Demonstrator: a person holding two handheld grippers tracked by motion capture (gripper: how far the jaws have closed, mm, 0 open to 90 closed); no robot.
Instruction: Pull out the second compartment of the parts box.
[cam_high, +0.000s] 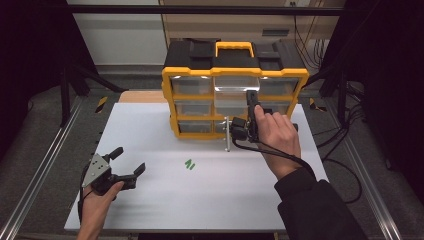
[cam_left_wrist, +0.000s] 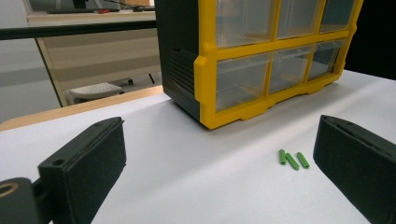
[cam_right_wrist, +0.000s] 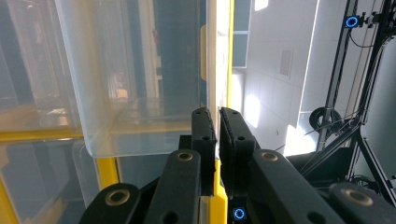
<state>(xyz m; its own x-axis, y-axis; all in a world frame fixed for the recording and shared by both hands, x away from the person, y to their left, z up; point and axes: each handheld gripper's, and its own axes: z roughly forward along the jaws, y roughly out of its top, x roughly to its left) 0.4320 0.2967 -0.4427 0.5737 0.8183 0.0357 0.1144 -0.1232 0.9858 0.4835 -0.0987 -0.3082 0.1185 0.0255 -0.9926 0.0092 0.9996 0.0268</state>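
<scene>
At the back of the bench: a yellow-and-black drawer organiser (cam_high: 234, 90) stands upright on the white bench (cam_high: 200, 200), handle on top, rows of clear drawers facing the person.
Pulled-out drawer: one clear drawer (cam_high: 236, 92) in the middle column sticks out toward the person, and in the right gripper view its transparent wall (cam_right_wrist: 140, 93) looms large and close.
Right gripper: the right gripper (cam_high: 253, 107) is up at that drawer, held in the right hand (cam_high: 276, 135); in its own view (cam_right_wrist: 217, 133) the jaws are pressed nearly together with the drawer's thin front edge between them, so they are clamped on the drawer.
Left gripper: the left gripper (cam_high: 127, 162) rests low over the bench's near left corner in the left hand (cam_high: 97, 200), well apart from the organiser; its jaws stand wide apart, holding nothing.
Green pieces: three small green rods (cam_left_wrist: 293, 159) lie side by side on the bare bench in front of the organiser (cam_left_wrist: 261, 56), seen between the left jaws and nearer the right-hand one; from above they sit mid-bench (cam_high: 190, 164), between the two grippers.
</scene>
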